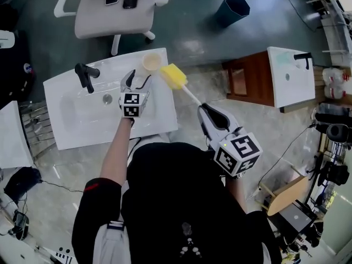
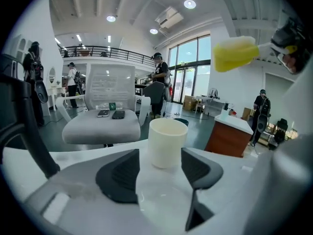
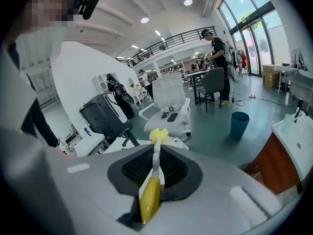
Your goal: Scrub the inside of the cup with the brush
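A cream cup (image 1: 152, 62) stands upright on the far rim of the white sink (image 1: 66, 131). My left gripper (image 1: 138, 79) hovers just short of the cup with its jaws open. In the left gripper view the cup (image 2: 166, 142) stands ahead between the two dark pads (image 2: 120, 177), and nothing is gripped. My right gripper (image 1: 204, 112) is shut on the white handle of the brush (image 3: 155, 155). The brush's yellow sponge head (image 1: 174, 76) hangs in the air just right of the cup, above the sink's right edge, and shows up as the sponge head (image 2: 234, 53) in the left gripper view.
A black faucet (image 1: 85, 76) rises at the sink's left. Behind the sink stands a white office chair (image 1: 113, 10) with two phones on its seat. A dark bin (image 1: 231, 10) and a second basin on a wooden cabinet (image 1: 286, 73) are to the right.
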Tool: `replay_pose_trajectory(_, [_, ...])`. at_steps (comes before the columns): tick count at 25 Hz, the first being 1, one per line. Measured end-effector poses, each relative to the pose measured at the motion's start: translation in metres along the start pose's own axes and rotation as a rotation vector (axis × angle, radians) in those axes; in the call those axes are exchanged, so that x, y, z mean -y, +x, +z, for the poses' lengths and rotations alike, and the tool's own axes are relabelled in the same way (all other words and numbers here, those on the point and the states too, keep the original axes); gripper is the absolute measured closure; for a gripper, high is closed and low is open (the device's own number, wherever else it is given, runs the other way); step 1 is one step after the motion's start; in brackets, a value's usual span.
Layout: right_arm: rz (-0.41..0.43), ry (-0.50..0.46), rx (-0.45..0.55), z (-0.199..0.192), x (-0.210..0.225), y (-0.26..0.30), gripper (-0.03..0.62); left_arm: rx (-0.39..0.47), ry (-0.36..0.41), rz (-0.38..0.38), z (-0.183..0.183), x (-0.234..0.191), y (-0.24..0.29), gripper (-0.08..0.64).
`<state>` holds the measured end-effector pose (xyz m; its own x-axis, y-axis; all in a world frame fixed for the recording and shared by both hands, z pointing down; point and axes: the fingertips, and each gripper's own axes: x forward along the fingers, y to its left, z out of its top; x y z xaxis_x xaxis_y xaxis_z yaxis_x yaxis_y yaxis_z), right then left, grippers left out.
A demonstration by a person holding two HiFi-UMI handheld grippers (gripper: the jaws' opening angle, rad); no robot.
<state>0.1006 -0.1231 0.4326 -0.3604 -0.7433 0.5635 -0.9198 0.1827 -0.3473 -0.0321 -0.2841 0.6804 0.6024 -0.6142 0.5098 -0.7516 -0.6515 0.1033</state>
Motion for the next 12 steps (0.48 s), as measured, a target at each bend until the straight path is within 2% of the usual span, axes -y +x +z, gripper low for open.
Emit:
replay_pose_trajectory(6, [0.084,-0.027,0.006,0.001,-0.008,0.004,0.551,0.055,-0.042,0.088,0.011,-0.005,-0.047,0.470])
replay_pose_trajectory(9, [0.120,-0.040,0.012,0.003,-0.010,0.004,0.551,0.094,-0.049,0.112,0.021,-0.001,-0.068,0.550])
replay_pose_trajectory(12, [0.154,-0.054,0.018,0.005,-0.012,0.002,0.551,0.144,-0.051,0.133,0.040,0.007,-0.090,0.558])
